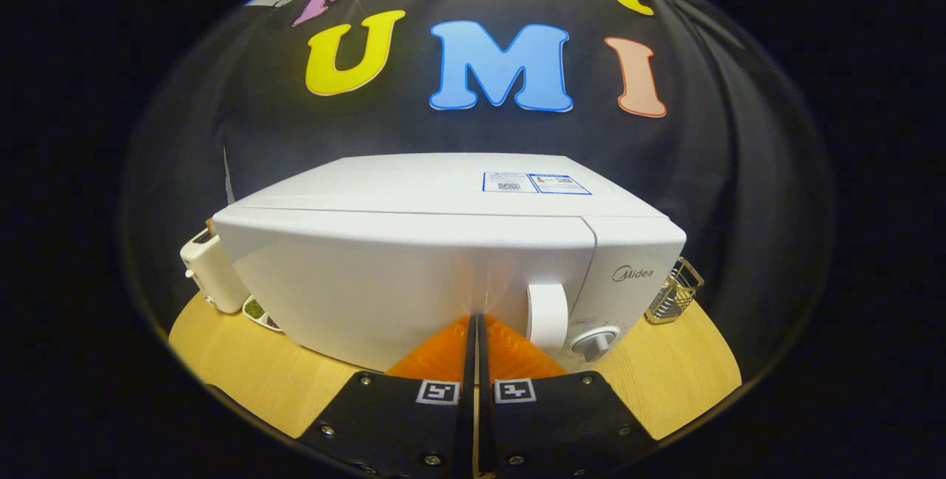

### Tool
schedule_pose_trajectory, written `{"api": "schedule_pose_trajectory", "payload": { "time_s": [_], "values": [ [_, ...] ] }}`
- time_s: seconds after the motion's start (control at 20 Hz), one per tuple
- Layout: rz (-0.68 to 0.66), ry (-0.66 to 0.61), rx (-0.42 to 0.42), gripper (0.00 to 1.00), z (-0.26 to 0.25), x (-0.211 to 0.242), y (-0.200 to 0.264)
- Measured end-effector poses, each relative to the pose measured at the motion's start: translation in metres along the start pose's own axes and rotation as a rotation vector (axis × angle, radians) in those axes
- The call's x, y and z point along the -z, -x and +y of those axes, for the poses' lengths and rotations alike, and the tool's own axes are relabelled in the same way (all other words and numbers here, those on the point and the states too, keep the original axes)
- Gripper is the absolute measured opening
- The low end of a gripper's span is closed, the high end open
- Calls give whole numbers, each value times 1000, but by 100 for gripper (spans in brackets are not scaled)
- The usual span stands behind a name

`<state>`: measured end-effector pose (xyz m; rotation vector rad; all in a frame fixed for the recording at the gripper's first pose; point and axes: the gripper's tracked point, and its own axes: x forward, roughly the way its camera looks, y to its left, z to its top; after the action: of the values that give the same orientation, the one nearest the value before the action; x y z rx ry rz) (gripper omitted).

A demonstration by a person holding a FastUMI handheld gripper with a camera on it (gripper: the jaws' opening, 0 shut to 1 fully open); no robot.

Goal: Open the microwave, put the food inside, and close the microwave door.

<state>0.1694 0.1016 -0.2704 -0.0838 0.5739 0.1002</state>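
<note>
A toaster (211, 272) stands at the far left on the wooden table (251, 375), with a small dish (259, 311) of something green just beside it, tucked against the microwave (443, 257). The microwave's door (399, 287) is closed. The gripper (474, 324) has its fingers pressed together — nothing between them — with the tips at the door's face, just left of the handle (548, 318). A knob (596, 342) sits below the handle — and a wire basket (674, 291) stands at the right corner.

Microwave (414, 272) hides most of the dish (256, 310).
</note>
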Motion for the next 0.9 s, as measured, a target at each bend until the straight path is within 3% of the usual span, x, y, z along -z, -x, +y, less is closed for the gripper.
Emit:
{"api": "schedule_pose_trajectory", "payload": {
  "time_s": [0.9],
  "values": [
    [-222, -118, 14, 4, 20, -47, 185]
  ]
}}
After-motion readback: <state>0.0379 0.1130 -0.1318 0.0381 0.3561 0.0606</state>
